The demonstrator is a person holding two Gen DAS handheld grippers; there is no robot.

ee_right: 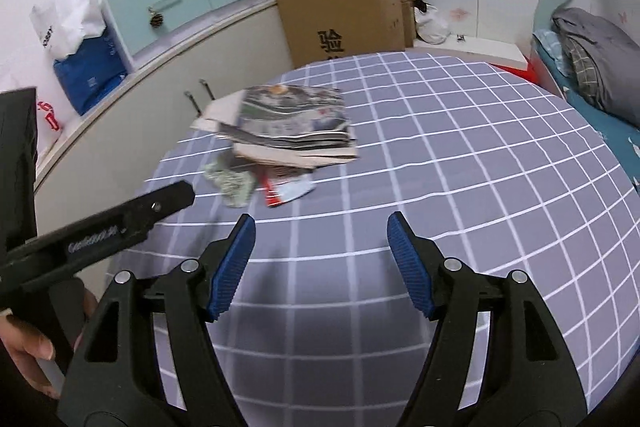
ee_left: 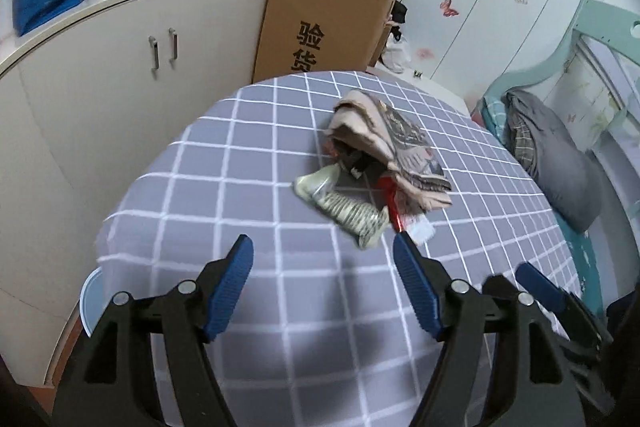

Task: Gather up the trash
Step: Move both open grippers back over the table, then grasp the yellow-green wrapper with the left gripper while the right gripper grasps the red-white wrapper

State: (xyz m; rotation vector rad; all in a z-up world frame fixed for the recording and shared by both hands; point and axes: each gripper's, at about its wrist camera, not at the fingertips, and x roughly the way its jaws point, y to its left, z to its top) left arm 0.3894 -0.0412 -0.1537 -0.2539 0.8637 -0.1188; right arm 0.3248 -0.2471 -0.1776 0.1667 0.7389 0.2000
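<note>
A heap of trash lies on the grey checked tablecloth [ee_left: 248, 187] [ee_right: 460, 163]. It holds a stack of folded papers and magazines [ee_left: 394, 143] [ee_right: 292, 123], a crushed clear plastic bottle [ee_left: 340, 203] [ee_right: 232, 183] and a red-and-white wrapper [ee_left: 400, 215] [ee_right: 286, 189]. My left gripper [ee_left: 322, 247] hovers over the cloth just short of the bottle, open, nothing between its blue pads. My right gripper [ee_right: 320, 227] is open too, over bare cloth to the right of the heap. The right gripper's blue finger [ee_left: 538, 285] shows in the left wrist view.
A brown cardboard box [ee_left: 324, 23] [ee_right: 344, 11] stands behind the table. White cabinets [ee_left: 120, 75] run along the left, with a blue bag [ee_right: 88, 75] on top. A bed with grey bedding [ee_left: 552, 163] [ee_right: 600, 55] lies to the right. A pale blue bin rim [ee_left: 90, 299] sits low left.
</note>
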